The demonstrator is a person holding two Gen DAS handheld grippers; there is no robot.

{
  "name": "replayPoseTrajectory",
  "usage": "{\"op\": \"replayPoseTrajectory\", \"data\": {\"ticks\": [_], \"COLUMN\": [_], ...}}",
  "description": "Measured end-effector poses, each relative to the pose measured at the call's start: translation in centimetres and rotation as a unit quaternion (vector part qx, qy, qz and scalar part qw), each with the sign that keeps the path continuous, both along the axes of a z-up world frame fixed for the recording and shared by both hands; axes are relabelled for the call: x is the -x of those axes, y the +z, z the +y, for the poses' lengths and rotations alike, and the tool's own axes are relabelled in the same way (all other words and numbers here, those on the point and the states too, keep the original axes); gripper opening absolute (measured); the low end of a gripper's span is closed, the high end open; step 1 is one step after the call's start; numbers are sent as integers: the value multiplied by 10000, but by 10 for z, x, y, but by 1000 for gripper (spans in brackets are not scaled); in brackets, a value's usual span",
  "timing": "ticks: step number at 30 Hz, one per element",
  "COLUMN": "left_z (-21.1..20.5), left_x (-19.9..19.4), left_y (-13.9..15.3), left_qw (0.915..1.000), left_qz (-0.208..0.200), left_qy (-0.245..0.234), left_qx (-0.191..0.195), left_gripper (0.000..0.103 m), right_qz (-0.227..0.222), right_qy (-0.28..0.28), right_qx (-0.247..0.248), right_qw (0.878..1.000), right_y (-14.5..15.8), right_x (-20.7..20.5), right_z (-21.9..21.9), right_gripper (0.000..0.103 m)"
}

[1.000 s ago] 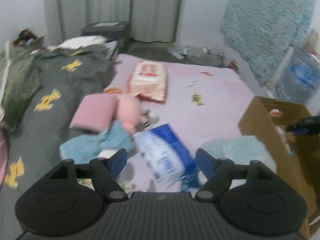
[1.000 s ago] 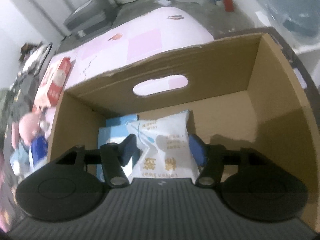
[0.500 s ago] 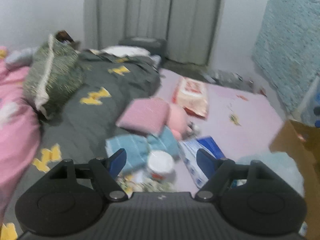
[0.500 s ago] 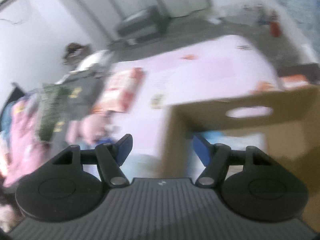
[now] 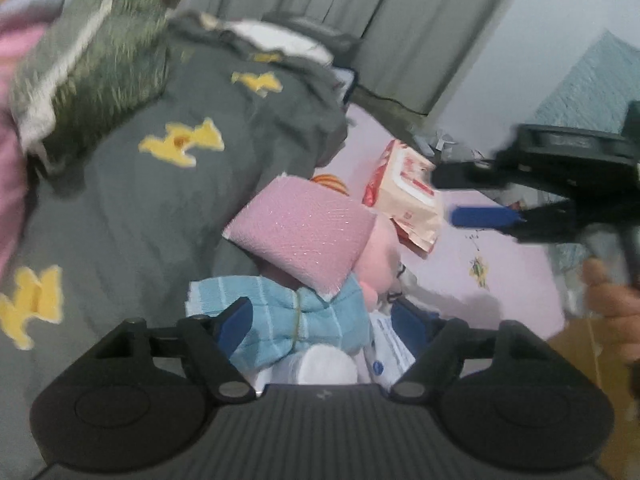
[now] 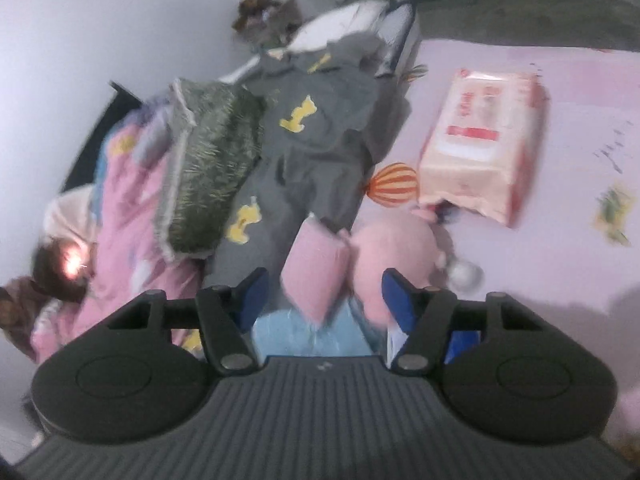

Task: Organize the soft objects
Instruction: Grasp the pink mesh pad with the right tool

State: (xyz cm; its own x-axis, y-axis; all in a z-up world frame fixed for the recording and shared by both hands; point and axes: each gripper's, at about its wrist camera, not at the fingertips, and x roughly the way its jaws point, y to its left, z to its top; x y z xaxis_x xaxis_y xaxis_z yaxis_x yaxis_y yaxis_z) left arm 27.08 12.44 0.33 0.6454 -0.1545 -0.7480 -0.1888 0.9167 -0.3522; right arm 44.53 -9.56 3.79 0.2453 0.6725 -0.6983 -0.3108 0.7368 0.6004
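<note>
soft objects lie heaped on the bed. left wrist: left gripper [image 5: 320,320], jaws closing yet apart, straddles blue towel [image 5: 296,320]; seat pads before squeezing. right wrist: right gripper [image 6: 324,294], jaws narrowing, empty, faces pink cushion [image 6: 316,276]; centre first.

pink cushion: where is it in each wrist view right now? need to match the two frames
Left wrist: pink cushion at centre, on the light blue towel, beyond the open left gripper.
Right wrist: pink cushion low centre, seen edge-on, between the open right gripper fingers.
Shared landmark: wet-wipes pack, beyond and right of the cushion.
</note>
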Motion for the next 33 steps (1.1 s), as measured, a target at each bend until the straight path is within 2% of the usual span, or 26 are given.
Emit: {"op": "replayPoseTrajectory", "data": {"ticks": [4,9,13,17,21,24,29,33], "left_z": [11,28,32,30,24,18,4,-7], "left_x": [-29,-59,-69,-75,-75,-69,-56,-44], "left_y": [-19,-39,-45,-44,-36,-22,8,29], "left_qw": [9992,9941,9929,9928,9930,9947,9979,9984], "left_qz": [285,596,605,553,561,416,156,-62], "left_qy": [123,357,393,386,411,394,297,195], "left_qx": [240,836,941,991,959,854,548,524], "left_gripper": [71,70,70,70,70,70,70,70], "right_qz": [-47,-143,208,377,431,437,395,284], "right_qy": [292,462,712,882,861,781,571,399], "right_qx": [84,225,164,99,39,-67,-341,-470], "right_qw": [9995,9986,9971,9953,9953,9960,9970,9977], "right_y": [-25,-53,-74,-80,-78,-70,-46,-21], "right_x": [-37,-66,-75,-71,-67,-65,-54,-38], "right_z": [46,80,94,97,94,87,67,49], "right_gripper": [53,48,38,28,26,25,25,25]}}
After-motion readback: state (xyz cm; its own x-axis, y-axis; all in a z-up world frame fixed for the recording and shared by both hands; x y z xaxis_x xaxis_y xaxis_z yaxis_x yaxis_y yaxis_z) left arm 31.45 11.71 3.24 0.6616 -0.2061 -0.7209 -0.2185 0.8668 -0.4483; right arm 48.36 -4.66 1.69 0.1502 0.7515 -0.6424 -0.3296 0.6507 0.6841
